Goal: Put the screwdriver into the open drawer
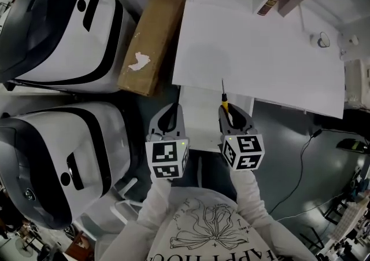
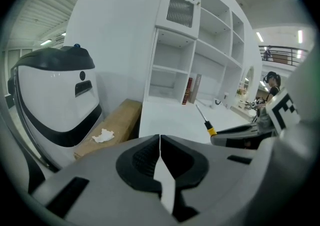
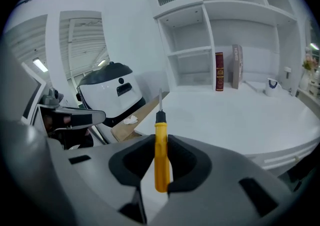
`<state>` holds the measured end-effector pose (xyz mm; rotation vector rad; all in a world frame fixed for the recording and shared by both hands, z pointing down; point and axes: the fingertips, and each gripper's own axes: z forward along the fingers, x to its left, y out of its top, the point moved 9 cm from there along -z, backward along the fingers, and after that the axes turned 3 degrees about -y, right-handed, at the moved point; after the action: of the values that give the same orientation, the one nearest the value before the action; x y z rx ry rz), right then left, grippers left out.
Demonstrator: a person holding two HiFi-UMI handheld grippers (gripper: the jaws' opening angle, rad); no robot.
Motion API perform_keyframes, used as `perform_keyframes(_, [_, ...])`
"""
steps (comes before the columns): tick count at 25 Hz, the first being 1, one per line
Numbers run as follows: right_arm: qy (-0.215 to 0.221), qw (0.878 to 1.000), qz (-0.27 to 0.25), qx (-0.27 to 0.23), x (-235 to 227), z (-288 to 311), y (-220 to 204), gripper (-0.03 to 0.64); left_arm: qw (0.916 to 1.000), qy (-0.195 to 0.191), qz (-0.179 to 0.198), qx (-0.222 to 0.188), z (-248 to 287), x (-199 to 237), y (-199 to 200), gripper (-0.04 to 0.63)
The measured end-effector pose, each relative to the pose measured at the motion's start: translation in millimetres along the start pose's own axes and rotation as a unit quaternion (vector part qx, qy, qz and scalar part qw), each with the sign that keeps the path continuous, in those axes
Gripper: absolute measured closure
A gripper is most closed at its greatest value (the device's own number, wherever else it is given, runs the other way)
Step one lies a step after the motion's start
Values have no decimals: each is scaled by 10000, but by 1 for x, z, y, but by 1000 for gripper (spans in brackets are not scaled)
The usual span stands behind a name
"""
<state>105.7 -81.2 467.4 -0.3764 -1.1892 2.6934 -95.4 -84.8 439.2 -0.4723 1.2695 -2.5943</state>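
Observation:
A screwdriver [image 1: 224, 101] with a yellow handle [image 3: 160, 155] and a thin metal shaft is clamped upright in my right gripper [image 1: 226, 110], which is shut on the handle [image 3: 161, 142]. Its tip reaches over the front edge of the white desk [image 1: 260, 51]. My left gripper [image 1: 169, 110] hangs beside it at the same height, its jaws shut with nothing between them [image 2: 160, 140]. From the left gripper view the screwdriver [image 2: 208, 127] shows at the right. The open white drawer [image 1: 199, 127] lies below the desk edge, between the two grippers.
Two large white-and-black machines [image 1: 58, 28] [image 1: 58, 161] stand at the left. A long cardboard box [image 1: 151, 37] with a crumpled tissue [image 1: 139, 61] lies next to the desk. Shelves with books [image 1: 272, 0] rise behind the desk. A cable [image 1: 300, 155] runs across the floor at the right.

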Motion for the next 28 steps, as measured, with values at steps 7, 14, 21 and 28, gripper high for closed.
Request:
perform_keyframes(7, [275, 9977, -325, 521, 2, 26, -27, 541, 9995, 108, -103, 272, 13, 3, -21, 586])
perform_keyframes(14, [541, 9911, -644, 1028, 4, 47, -60, 541, 9986, 148, -180, 467, 25, 2, -40, 588])
perform_keyframes(21, [594, 9822, -920, 1527, -5, 69, -90, 541, 9977, 167, -342, 560, 34, 3, -56, 586])
perform_keyframes(28, [721, 9705, -1243, 1934, -8, 95, -118, 541, 9963, 264, -496, 648, 38, 10, -71, 587])
